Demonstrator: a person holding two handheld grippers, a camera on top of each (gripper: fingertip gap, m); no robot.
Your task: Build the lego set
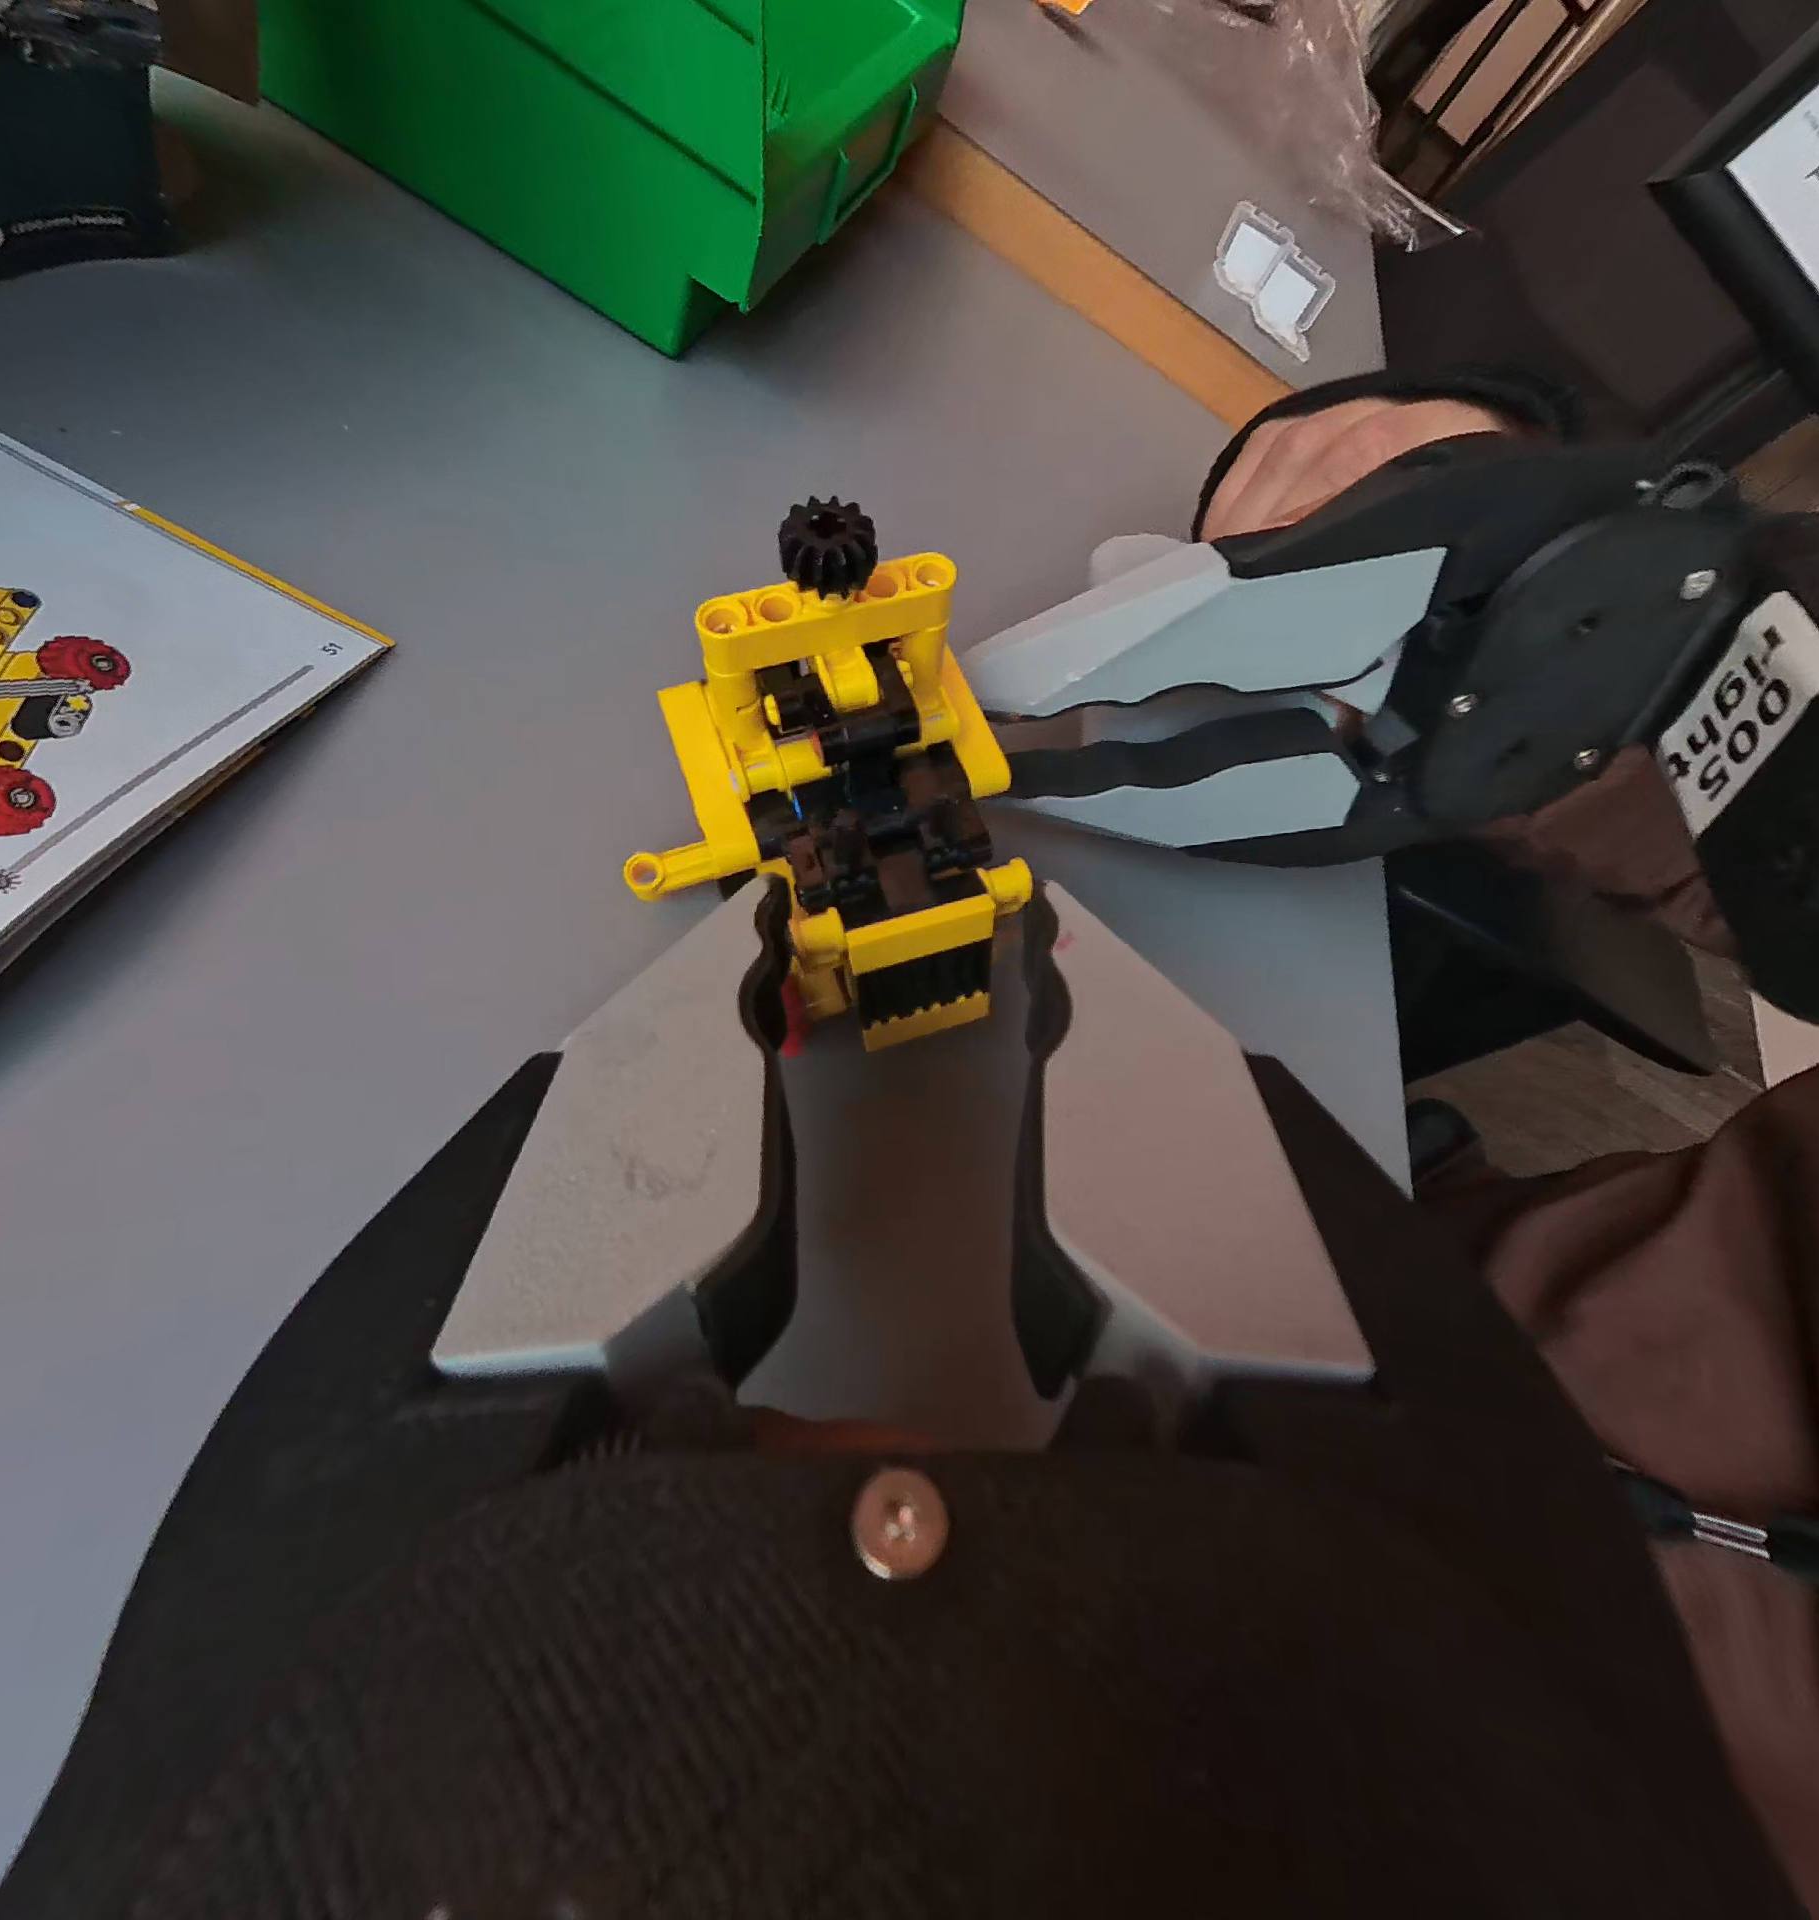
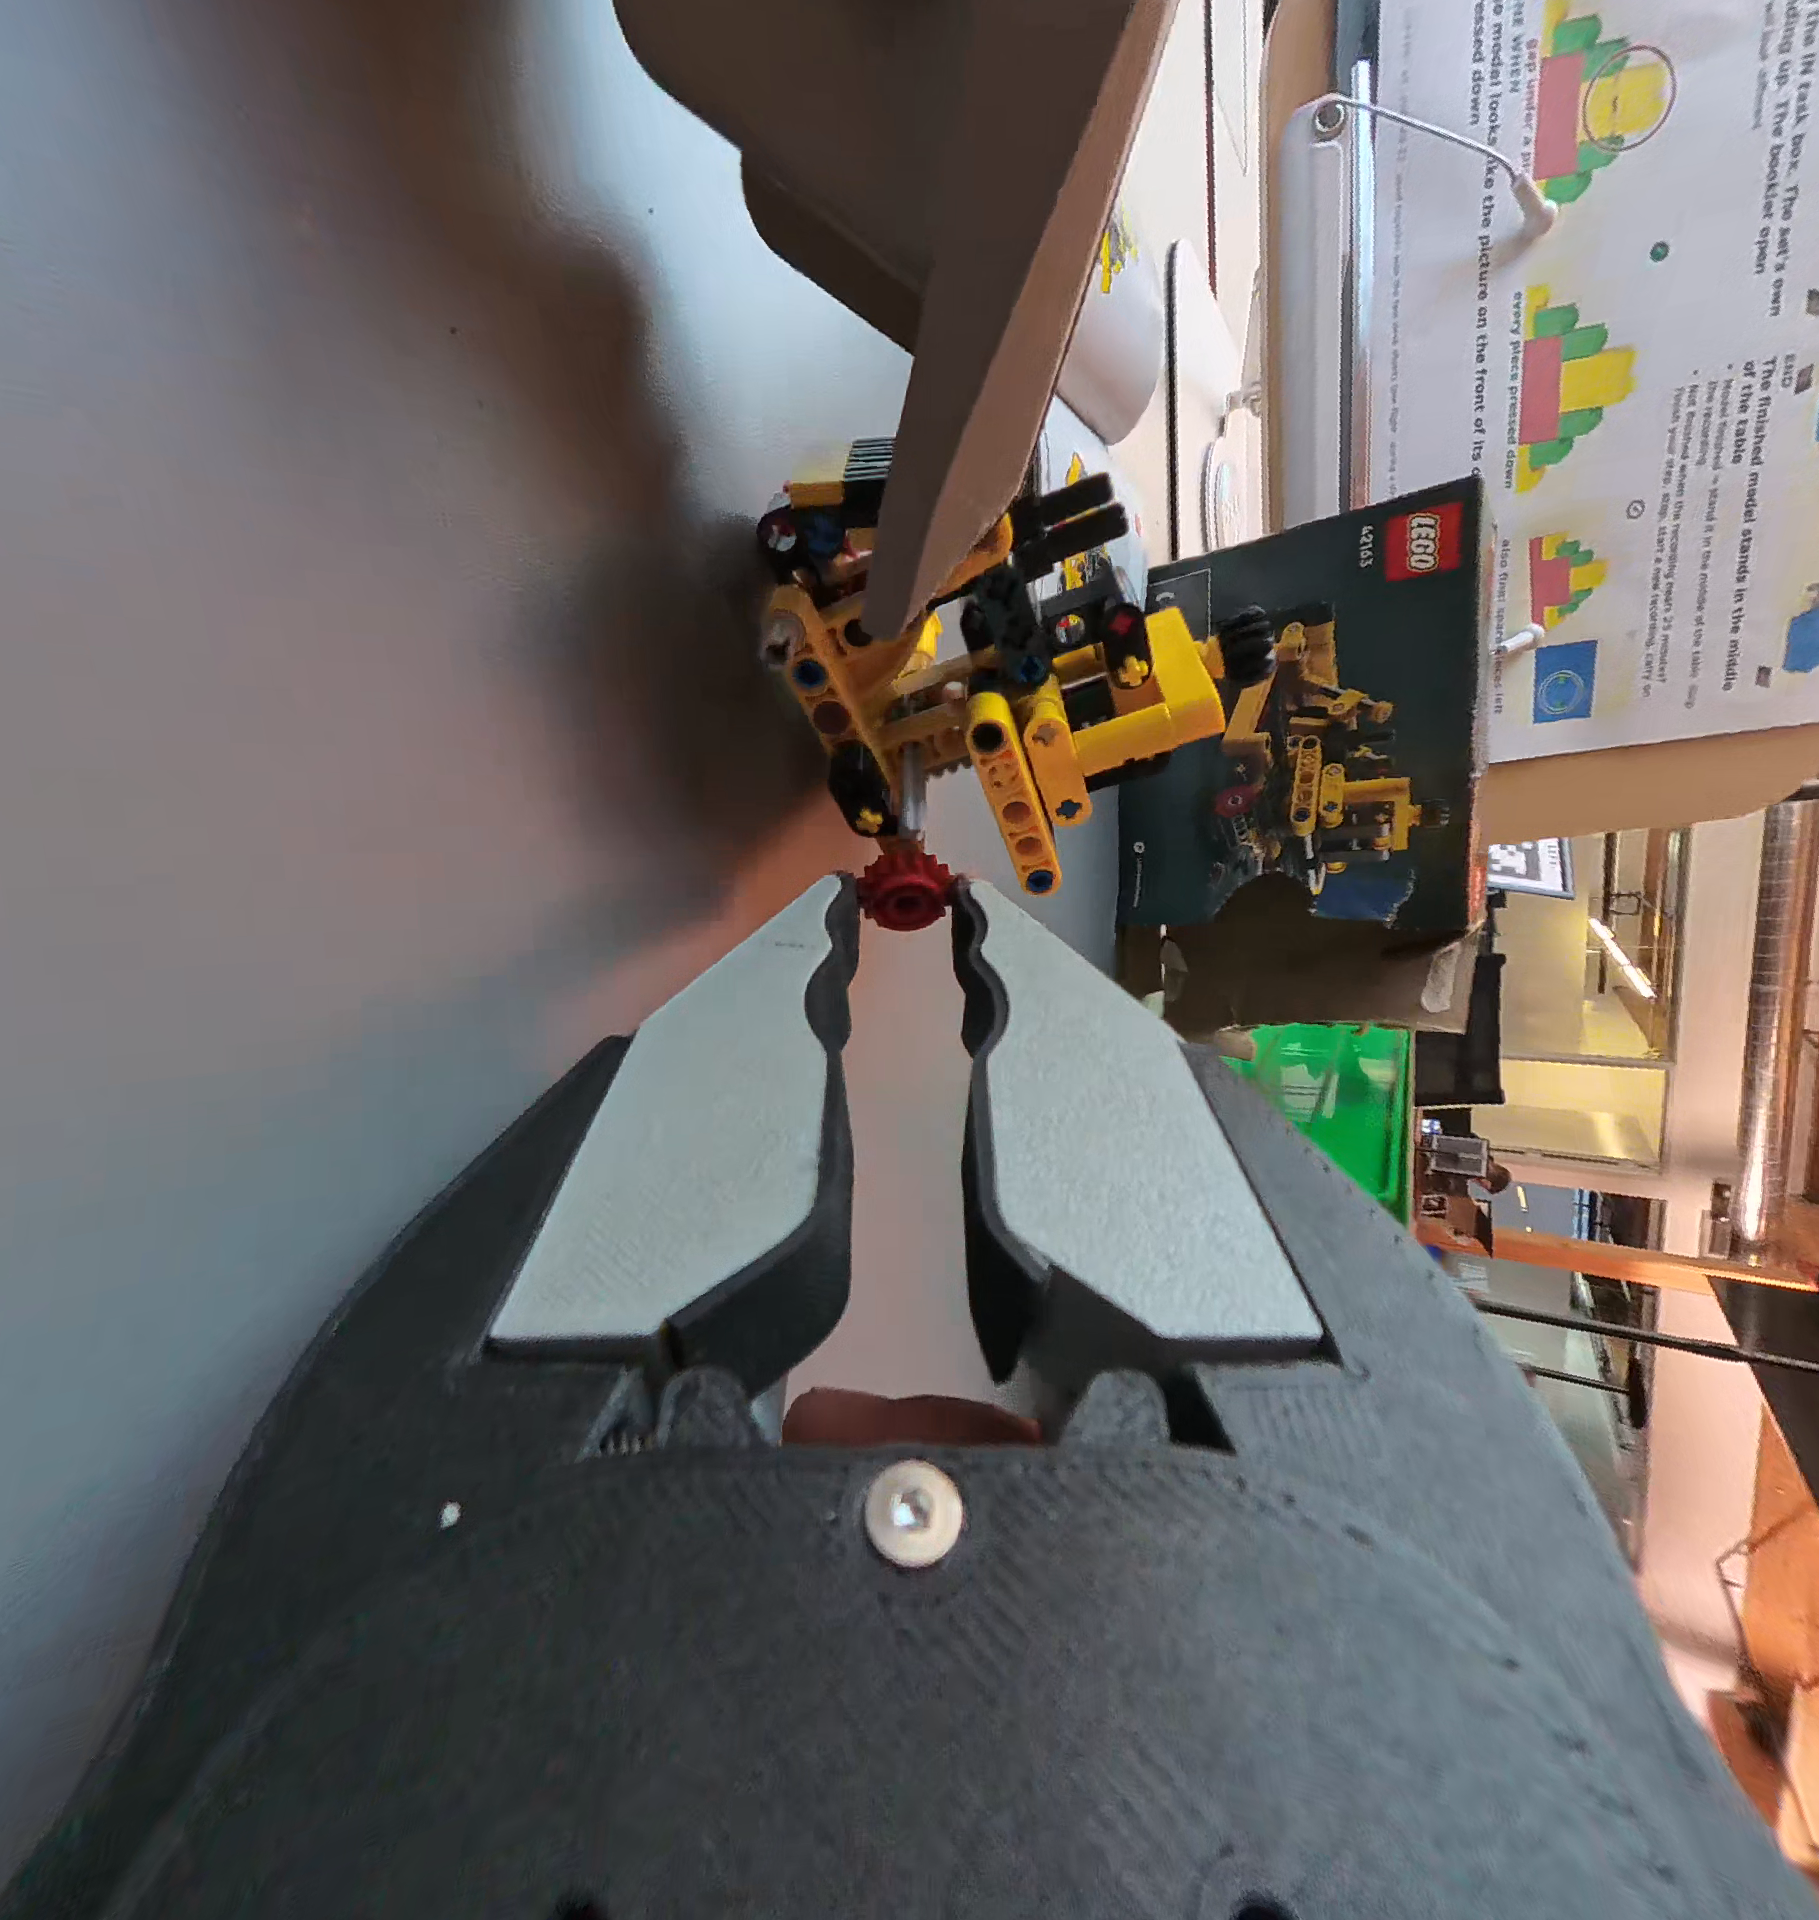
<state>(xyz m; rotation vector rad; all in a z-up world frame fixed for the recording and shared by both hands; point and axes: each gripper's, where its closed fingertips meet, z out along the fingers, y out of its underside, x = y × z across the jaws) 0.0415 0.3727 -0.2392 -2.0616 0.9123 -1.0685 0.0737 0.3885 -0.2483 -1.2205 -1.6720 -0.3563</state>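
A yellow and black lego model (image 1: 843, 769) with a black gear (image 1: 827, 545) on top is held above the grey table (image 1: 417, 499). My left gripper (image 1: 894, 966) is shut on the model's near end. My right gripper (image 1: 998, 748) comes in from the right, its tips at the model's side. In the right wrist view my right gripper (image 2: 903, 902) is shut on a small red gear (image 2: 900, 896) at the end of a grey axle (image 2: 915, 795) sticking out of the model (image 2: 988, 675). A left finger (image 2: 998, 416) crosses over the model there.
An open instruction booklet (image 1: 126, 717) lies at the left. A green bin (image 1: 593, 145) stands at the back. The dark set box (image 2: 1310, 748) stands behind the model. A clear small tray (image 1: 1274, 275) sits at the table's far right edge. A person's sleeve (image 1: 1663, 1299) is at the right. Spacing between my two grippers at the tips: around 5 cm.
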